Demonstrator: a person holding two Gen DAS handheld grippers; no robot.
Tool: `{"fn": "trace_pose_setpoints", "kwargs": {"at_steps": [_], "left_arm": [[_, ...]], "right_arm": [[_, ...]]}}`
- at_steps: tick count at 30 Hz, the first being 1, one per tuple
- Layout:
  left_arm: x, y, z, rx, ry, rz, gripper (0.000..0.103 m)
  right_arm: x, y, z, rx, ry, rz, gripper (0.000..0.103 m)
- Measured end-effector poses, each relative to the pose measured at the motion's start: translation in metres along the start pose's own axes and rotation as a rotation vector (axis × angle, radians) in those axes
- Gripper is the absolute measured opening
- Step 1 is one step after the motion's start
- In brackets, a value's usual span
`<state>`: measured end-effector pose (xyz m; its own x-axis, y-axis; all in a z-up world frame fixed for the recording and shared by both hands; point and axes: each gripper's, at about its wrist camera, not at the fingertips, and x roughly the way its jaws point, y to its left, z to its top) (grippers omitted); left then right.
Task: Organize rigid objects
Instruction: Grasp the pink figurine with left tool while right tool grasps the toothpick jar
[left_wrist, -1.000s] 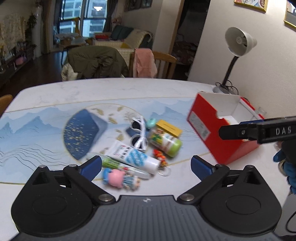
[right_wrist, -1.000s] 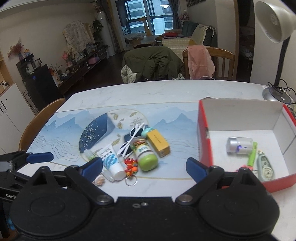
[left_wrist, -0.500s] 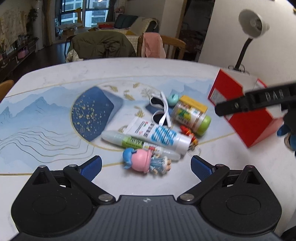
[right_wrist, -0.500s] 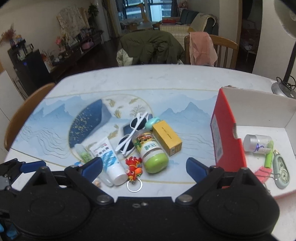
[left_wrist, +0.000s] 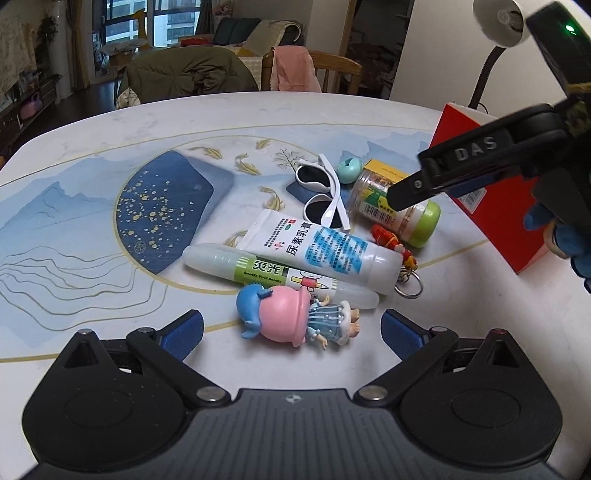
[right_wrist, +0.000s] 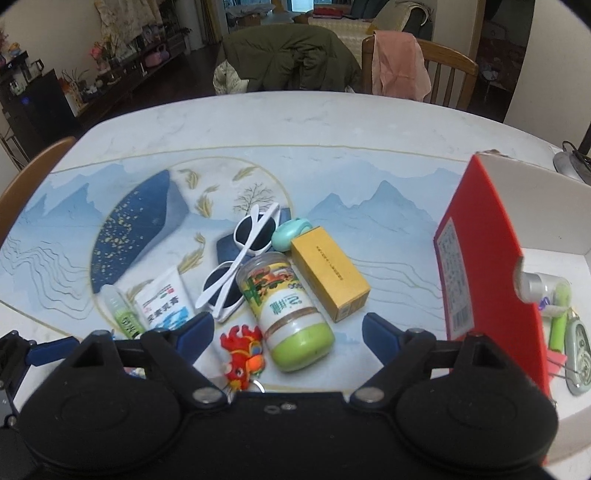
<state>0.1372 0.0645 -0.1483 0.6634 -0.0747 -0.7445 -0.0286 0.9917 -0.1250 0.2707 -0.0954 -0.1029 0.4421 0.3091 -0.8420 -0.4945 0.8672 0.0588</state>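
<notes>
R gripper (right_wrist: 288, 330) jaws closing, still wide, pads not pressing anything; the green-capped jar (right_wrist: 286, 310) lies between them, cap toward the camera, red charm keychain (right_wrist: 243, 349) just inside the L pad. L gripper (left_wrist: 291, 328) jaws wide open, nothing held; the pink-hat figurine (left_wrist: 291, 317) lies between its tips.

Changes vs 1 s ago: both grippers have dropped toward the pile, R has slid from beside the red box (right_wrist: 480, 258) to over the jar, and its jaws have narrowed. Prob means R is going for the jar, L for the figurine, both then bound for the box, which sits right of R's jaws.

Counts, loose ahead of jaws: 1 jar, 1 keychain, 1 figurine, 1 white cream tube (left_wrist: 321, 247), 1 glue stick (left_wrist: 273, 271), 1 white sunglasses (right_wrist: 240, 262), 1 yellow carton (right_wrist: 330, 273), 1 teal round item (right_wrist: 290, 230). In box: approx 4 small items, partly hidden.
</notes>
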Motion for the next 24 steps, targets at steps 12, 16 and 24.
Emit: {"fn": "trace_pose_setpoints", "kwargs": {"at_steps": [12,16,24], "left_arm": [[0.012,-0.001,0.000,0.039,-0.008,-0.005,0.102],[0.014,-0.002,0.000,0.065,-0.016,0.003,0.101],[0.015,-0.006,-0.003,0.094,-0.010,0.012,0.086]], "right_arm": [[0.030,-0.003,0.009,0.005,0.059,0.002,0.080],[0.037,-0.006,0.009,0.015,0.077,0.013,0.075],[0.041,-0.008,0.007,0.018,0.098,0.035,0.060]]}}
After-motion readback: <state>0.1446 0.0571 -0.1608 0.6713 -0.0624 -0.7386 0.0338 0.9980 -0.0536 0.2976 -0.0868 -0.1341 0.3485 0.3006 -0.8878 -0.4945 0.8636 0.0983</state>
